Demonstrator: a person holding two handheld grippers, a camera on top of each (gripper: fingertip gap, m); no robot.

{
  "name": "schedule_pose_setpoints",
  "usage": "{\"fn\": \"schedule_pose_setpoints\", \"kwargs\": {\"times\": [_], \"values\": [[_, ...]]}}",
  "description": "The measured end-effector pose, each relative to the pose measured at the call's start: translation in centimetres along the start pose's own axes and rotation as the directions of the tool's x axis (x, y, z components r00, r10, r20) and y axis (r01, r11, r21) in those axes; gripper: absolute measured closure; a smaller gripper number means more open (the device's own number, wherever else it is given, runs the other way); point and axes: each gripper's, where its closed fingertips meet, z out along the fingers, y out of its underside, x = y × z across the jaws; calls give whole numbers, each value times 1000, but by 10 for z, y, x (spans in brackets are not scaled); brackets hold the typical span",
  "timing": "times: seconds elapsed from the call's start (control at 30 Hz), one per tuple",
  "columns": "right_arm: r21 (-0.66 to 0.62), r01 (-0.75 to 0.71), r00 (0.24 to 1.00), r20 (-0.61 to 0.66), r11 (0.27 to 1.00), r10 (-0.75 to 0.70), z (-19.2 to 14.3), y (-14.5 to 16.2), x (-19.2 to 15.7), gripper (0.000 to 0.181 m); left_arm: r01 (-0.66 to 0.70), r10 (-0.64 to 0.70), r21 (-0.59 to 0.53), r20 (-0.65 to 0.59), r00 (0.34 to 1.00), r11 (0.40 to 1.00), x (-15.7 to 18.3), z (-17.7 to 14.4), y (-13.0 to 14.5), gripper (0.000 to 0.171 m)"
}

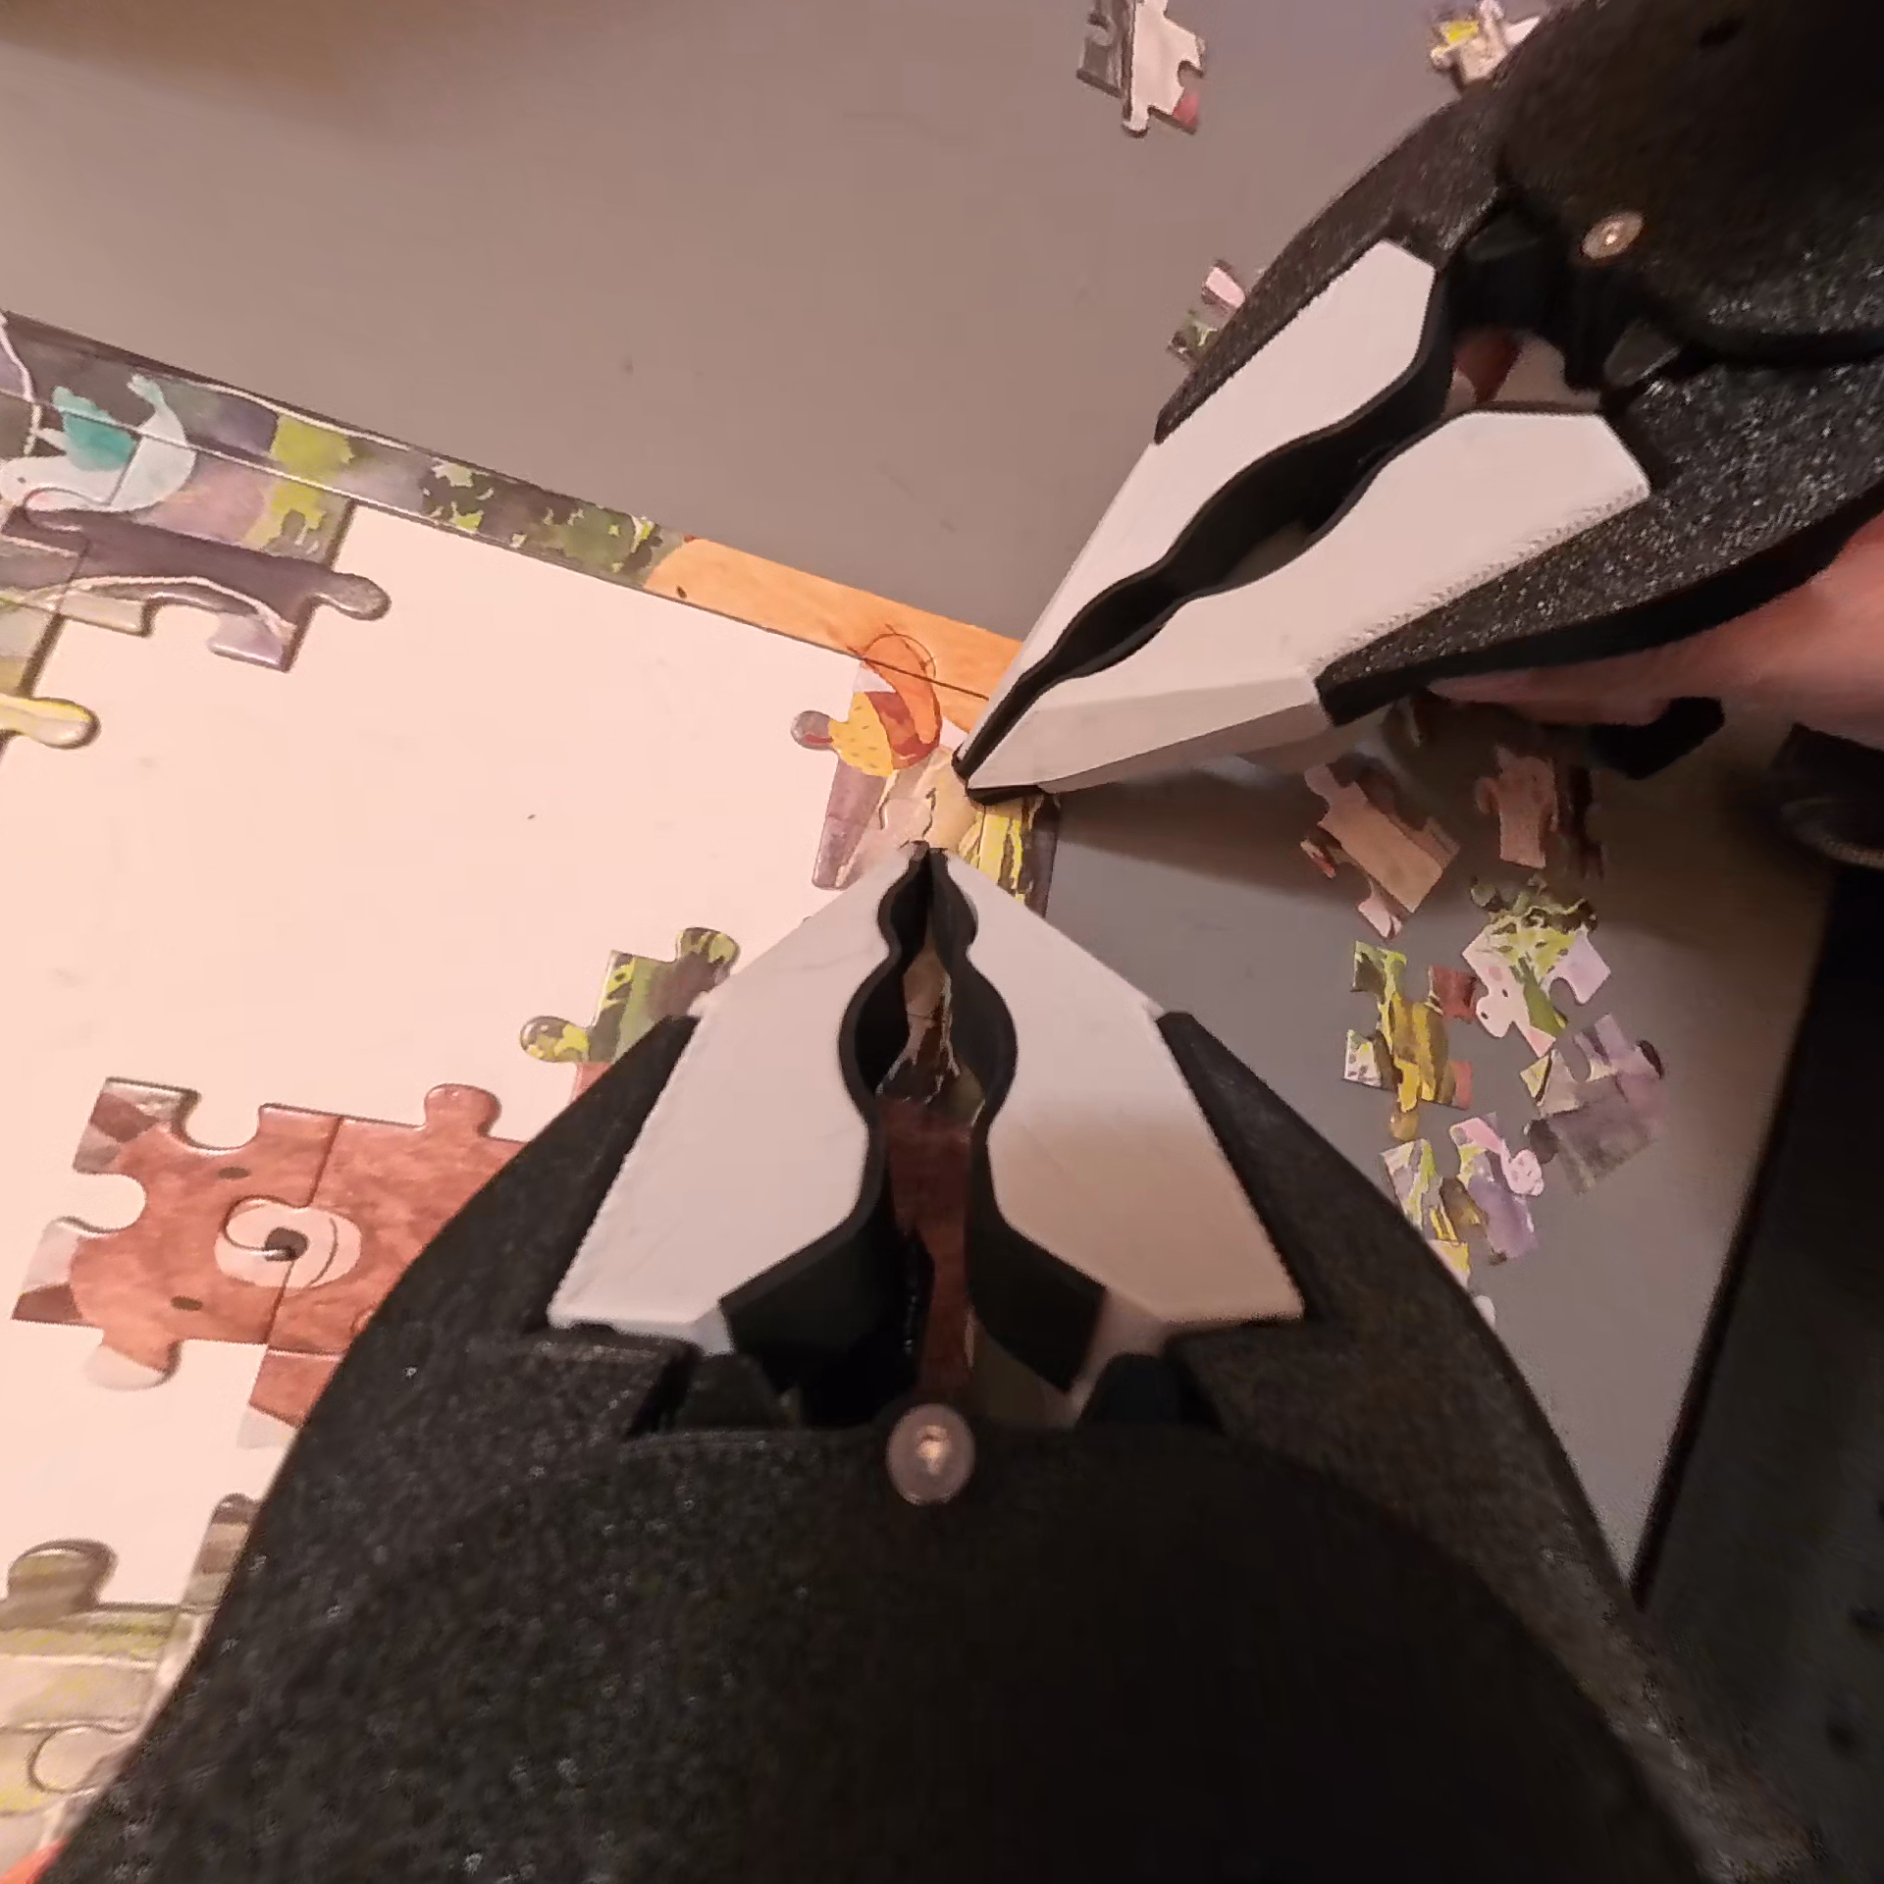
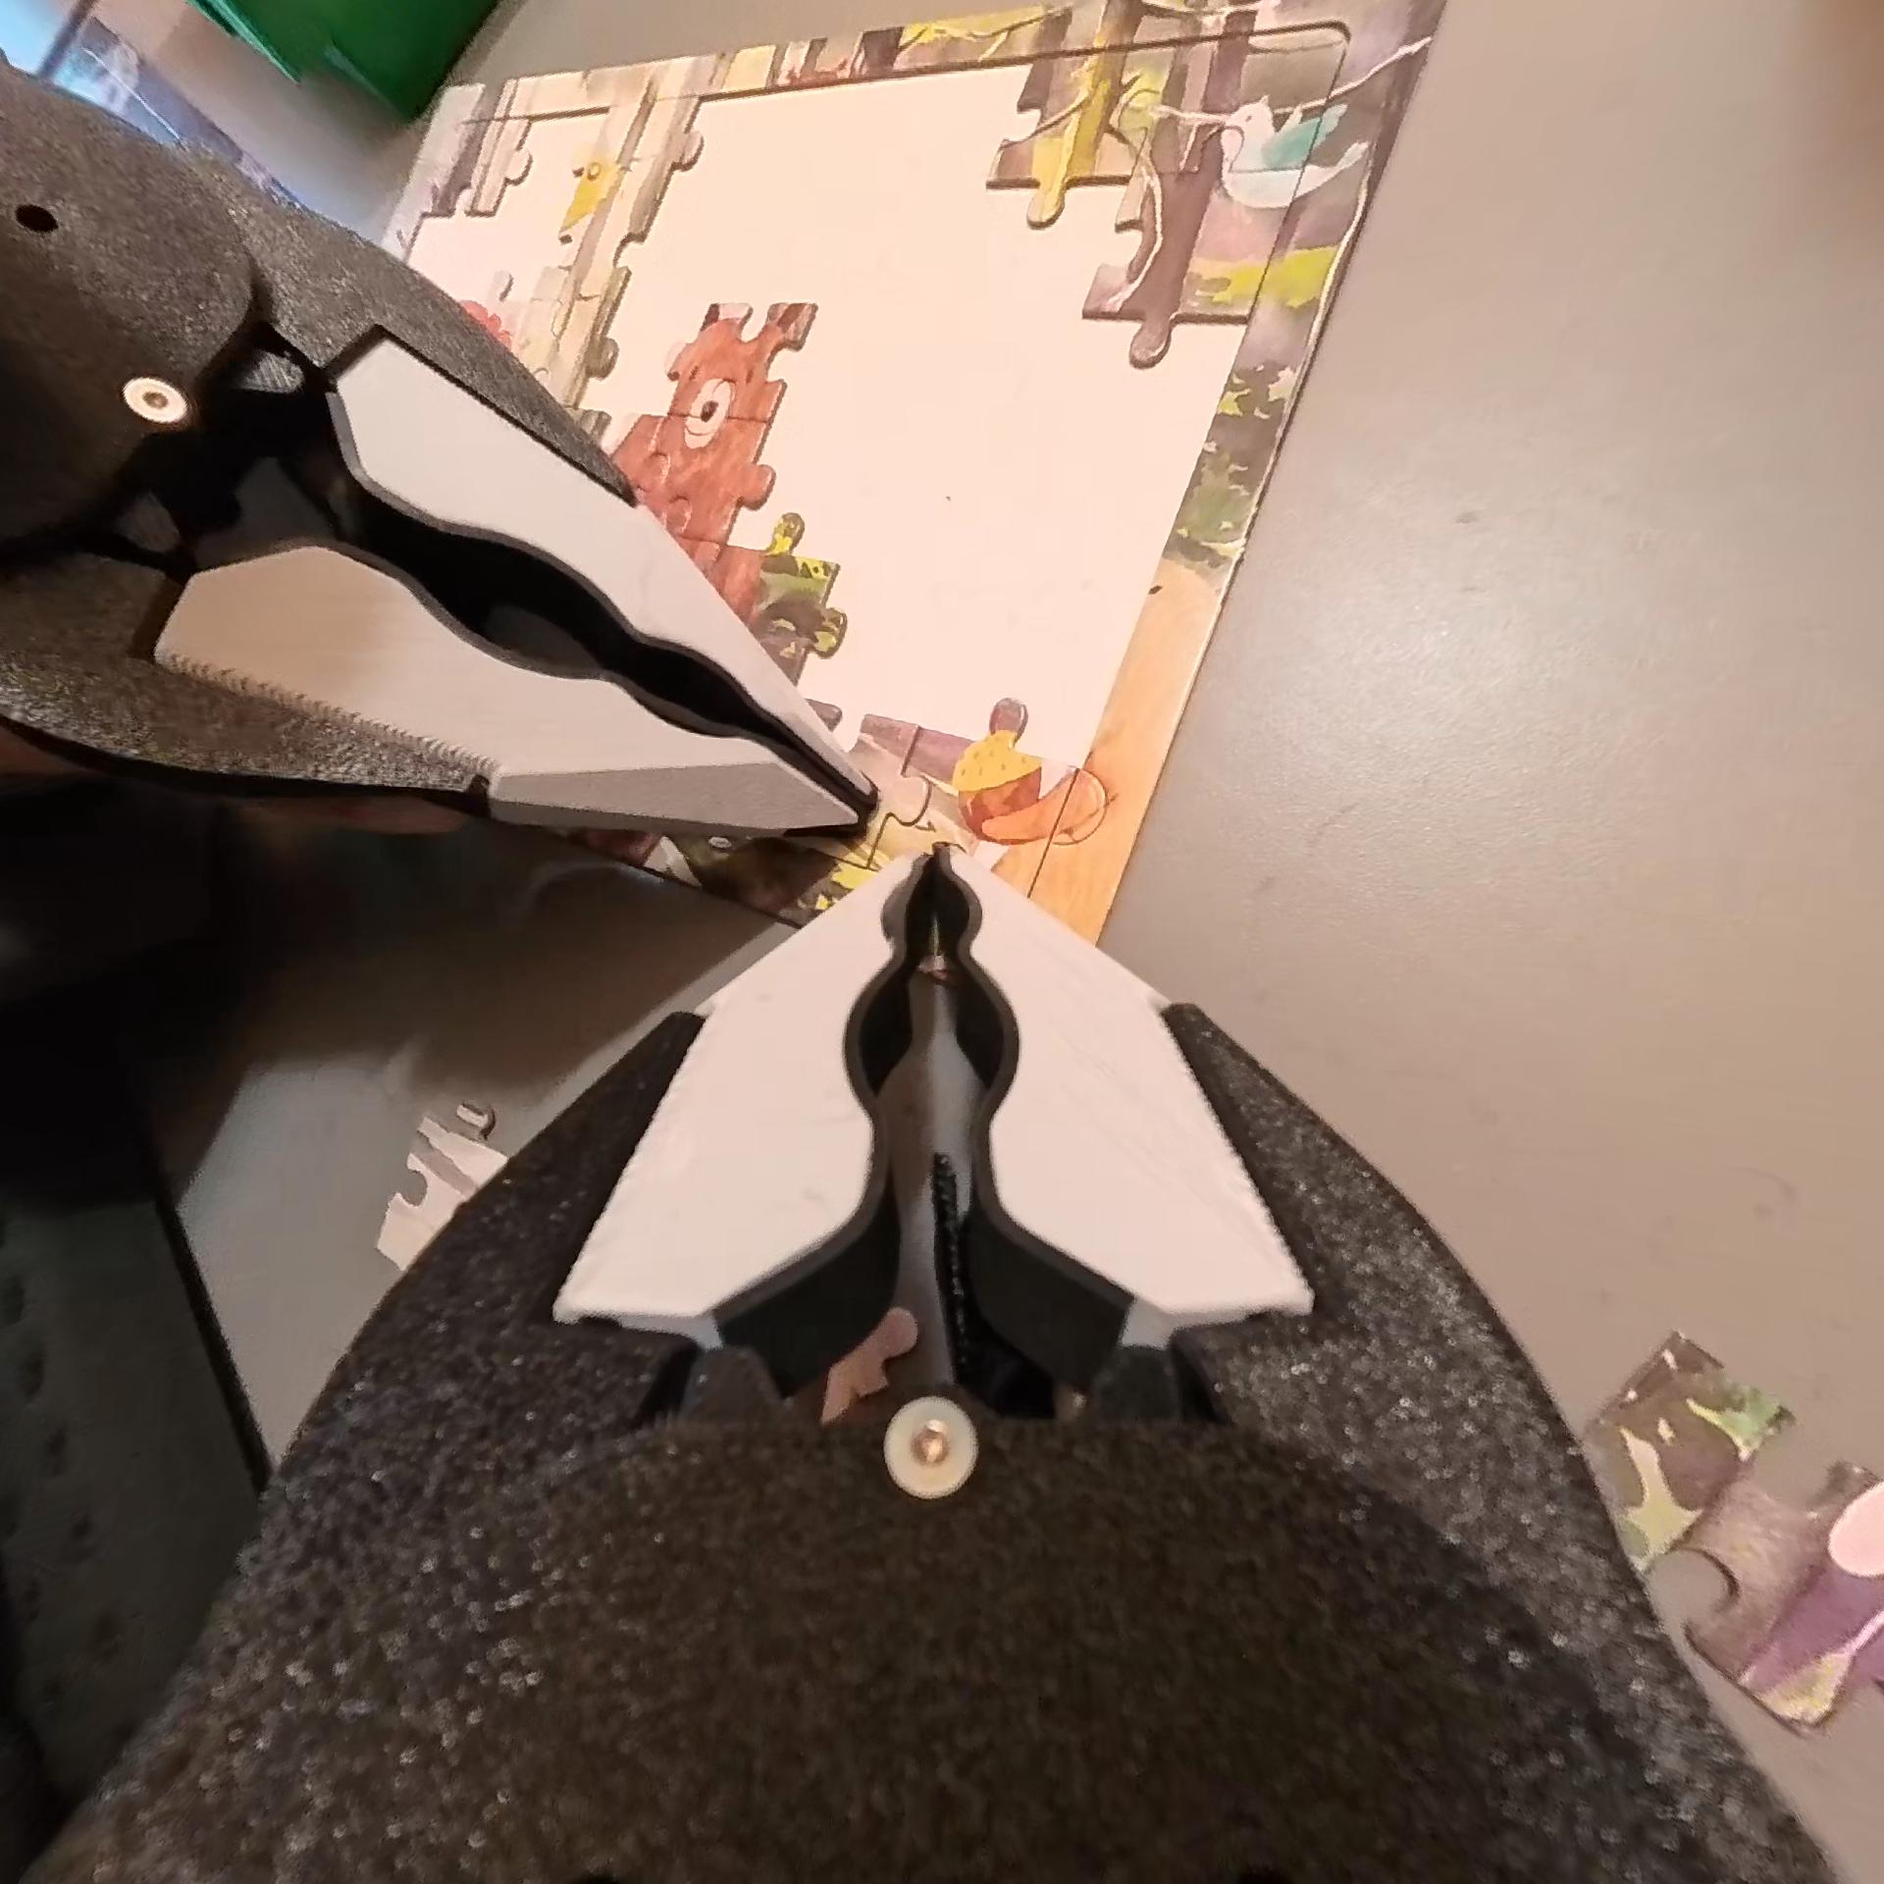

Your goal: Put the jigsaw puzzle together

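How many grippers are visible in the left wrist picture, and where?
2. The left gripper is at bottom centre; the right gripper enters from the upper right. Both tips meet near the puzzle board's corner.

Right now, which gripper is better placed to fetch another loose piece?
Probably the right gripper: the loose pieces lie on the table just beside it, off the puzzle board. The left gripper sits over the board's corner. Both are shut.

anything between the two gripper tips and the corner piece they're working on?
Nothing visible. The left gripper and right gripper, both shut, have their tips down at the acorn-corner pieces in the puzzle tray. The loose pieces lie off to the side on the table, apart from the tray.
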Motion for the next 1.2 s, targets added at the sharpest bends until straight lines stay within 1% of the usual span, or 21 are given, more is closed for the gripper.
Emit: {"fn": "schedule_pose_setpoints", "kwargs": {"times": [0.2,0.33,0.43,0.53,0.57,0.6,0.63,0.67,0.77,0.83,0.93,1.0,1.03,1.1,1.17,1.2], "values": [[4,-24,1000,17,1000,24,0,0,0,181,-17,17,-12,-5,1000,1000,0,0,1,171],[0,-11,1000,19,1000,11,1,0,-1,181,-32,32,-40,6,999,999,0,-2,3,171],[-7,-1,1000,3,1000,1,0,-2,-2,181,7,-8,-30,-24,1000,1000,0,-2,3,171],[97,64,998,3,993,-64,-8,-27,-13,181,10,-10,-16,-25,1000,1000,0,-2,2,171],[91,76,997,-16,993,-75,-5,-29,-12,181,4,-4,-12,-17,1000,1000,0,-2,2,171],[49,81,996,-28,996,-79,1,-22,-9,181,-2,2,-8,-10,1000,1000,0,-2,2,171],[-32,80,996,-21,996,-81,11,-6,-8,180,-4,4,-3,-4,1000,1000,0,-2,2,171],[9,73,997,-23,997,-73,12,-10,-8,181,-6,6,-1,4,1000,1000,0,-1,3,171],[-29,112,993,-38,993,-113,12,-8,-7,181,-20,20,5,24,1000,1000,0,-1,2,171],[-29,128,990,-51,991,-130,12,-8,-7,181,-34,33,9,39,999,999,0,-1,2,171],[3,113,993,-25,994,-113,9,-11,-11,181,-32,31,21,44,999,999,0,-1,1,171],[38,142,989,-53,989,-140,3,-19,-11,181,-19,17,45,29,999,999,0,-1,0,171],[50,154,986,-67,987,-150,1,-21,-10,181,-6,5,57,22,1000,998,0,-5,-1,171],[79,163,983,-102,983,-155,-5,-25,-6,181,40,-42,140,16,999,989,-4,-26,-11,171],[99,166,983,-91,981,-157,-7,-29,-8,181,92,-112,226,77,991,970,-22,-62,-12,171],[99,178,981,-97,979,-169,-7,-30,-10,181,96,-134,252,135,982,963,-33,-82,-4,171]]}}
